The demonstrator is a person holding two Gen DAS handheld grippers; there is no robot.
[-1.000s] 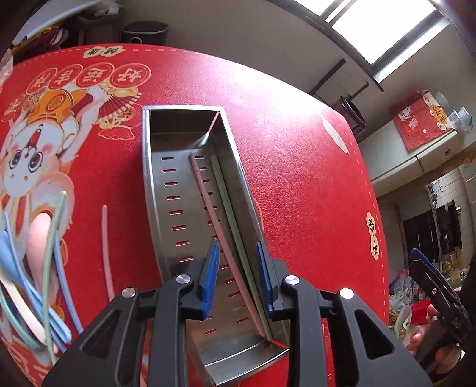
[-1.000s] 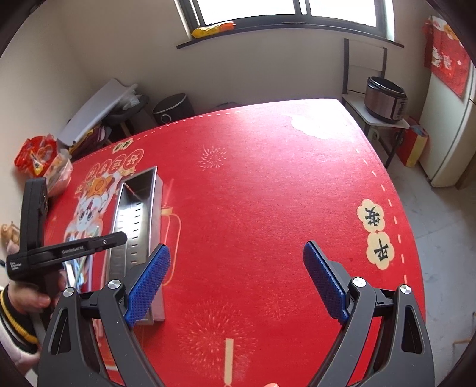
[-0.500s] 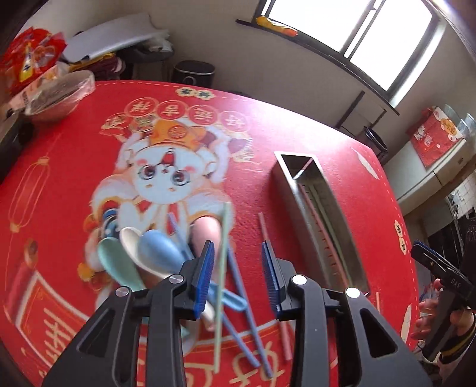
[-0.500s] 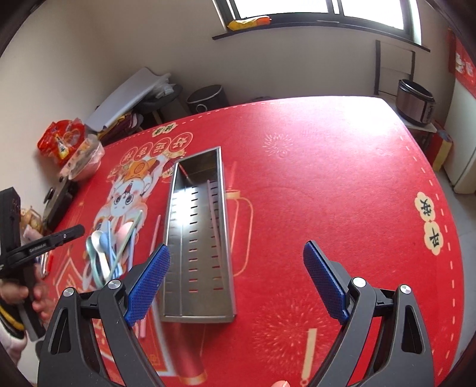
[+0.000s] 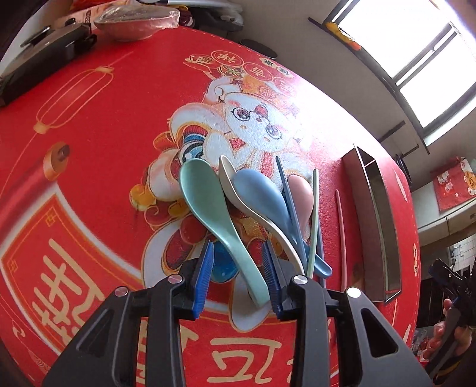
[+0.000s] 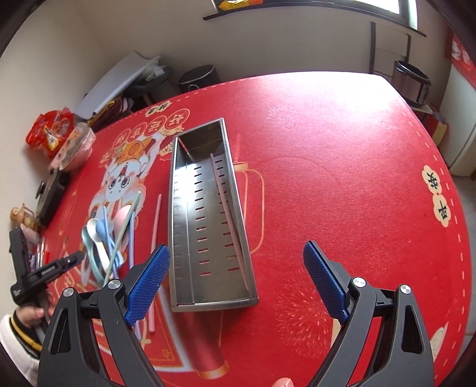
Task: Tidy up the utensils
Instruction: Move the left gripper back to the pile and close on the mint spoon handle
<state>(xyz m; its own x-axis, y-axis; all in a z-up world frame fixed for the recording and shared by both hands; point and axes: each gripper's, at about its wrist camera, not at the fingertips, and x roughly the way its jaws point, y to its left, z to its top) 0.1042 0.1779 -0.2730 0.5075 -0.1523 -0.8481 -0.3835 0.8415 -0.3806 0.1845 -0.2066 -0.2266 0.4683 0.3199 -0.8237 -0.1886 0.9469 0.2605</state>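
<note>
- Large gold Chinese characters [image 5: 247, 351] printed on the red cloth near the front edge of the counter [image 5: 98, 166]; more characters in round badges above the cartoon figure [image 5: 255, 119]; too distorted to read with confidence.
- Small white lettering on the black body of the left gripper [image 6: 76, 258] in the right wrist view, too small to make out.
- Left gripper [image 5: 239, 269]: blue fingers [image 5: 205, 274] partly spread, having just been opening, set either side of the green spoon [image 5: 208, 208] handle, pads not visibly pressing on it.
- Beside the green spoon, overlapping in one heap: white spoon [image 5: 229, 181], blue spoon [image 5: 258, 193], pink spoon [image 5: 302, 193], blue chopsticks [image 5: 290, 202] and a green chopstick [image 5: 314, 214].
- One pink chopstick [image 5: 340, 226] alone on the cloth between the heap and the metal tray [image 5: 380, 214].
- Metal tray [image 6: 205, 208] long, slotted, divided lengthwise; a pink chopstick [image 6: 226, 208] along its right compartment.
- Right gripper [image 6: 235, 282]: fingers [image 6: 148, 282] spread wide, nothing between them, above the near end of the tray.
- Wide bare red cloth to the right of the tray, out to the dashed border at the counter edge.
- Far left edge crowded: bowl [image 5: 136, 23] under plastic film, dark flat appliance [image 5: 38, 65], red snack bag [image 6: 50, 131].
</note>
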